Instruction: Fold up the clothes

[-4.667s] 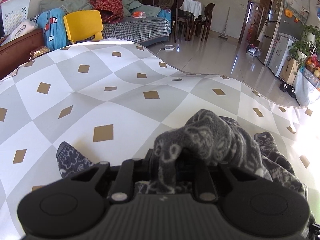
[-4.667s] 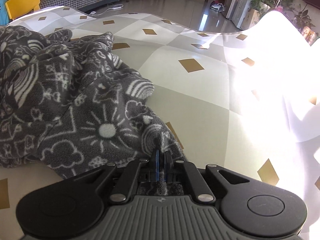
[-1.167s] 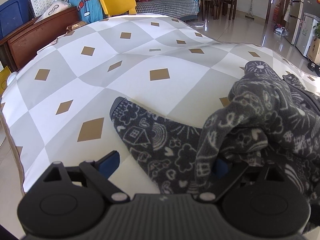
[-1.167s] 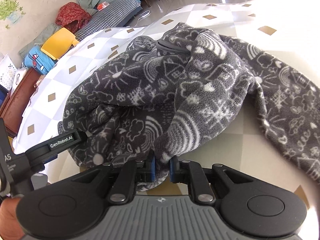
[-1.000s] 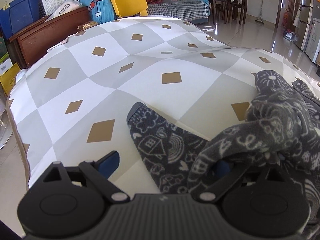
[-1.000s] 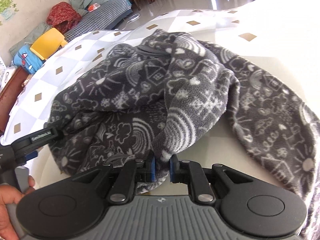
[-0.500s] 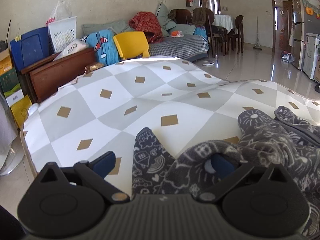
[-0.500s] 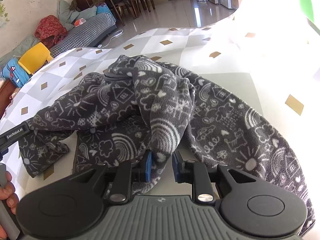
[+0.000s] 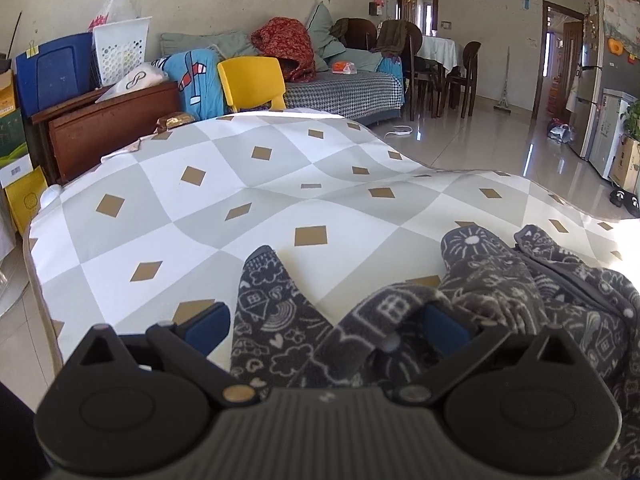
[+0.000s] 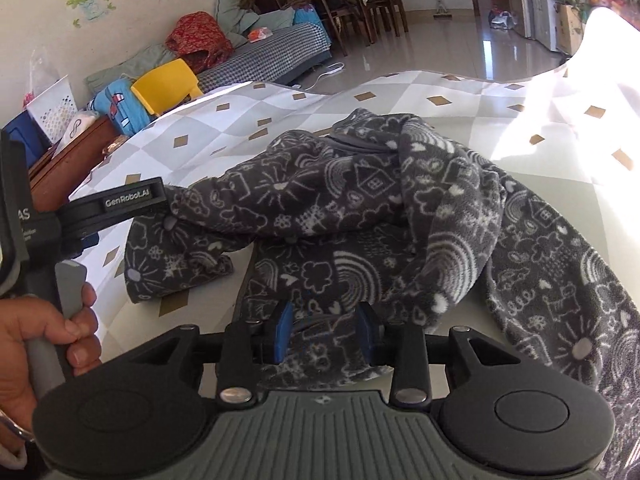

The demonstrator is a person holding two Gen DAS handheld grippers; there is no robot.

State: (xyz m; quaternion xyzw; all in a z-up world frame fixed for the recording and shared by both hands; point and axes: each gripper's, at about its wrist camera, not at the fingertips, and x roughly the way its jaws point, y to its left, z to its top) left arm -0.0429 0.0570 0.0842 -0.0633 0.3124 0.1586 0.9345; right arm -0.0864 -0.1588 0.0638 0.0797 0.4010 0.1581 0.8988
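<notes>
Right gripper (image 10: pixel 323 334) jaws just opened, fleece garment (image 10: pixel 360 208) released, still bunched; left gripper (image 9: pixel 326 326) jaws spread, cloth draped over one; folding barely begun.

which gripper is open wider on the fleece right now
The left gripper: its blue pads stand far apart with the grey patterned fleece draped between. The right gripper has just been opening, narrower.
</notes>
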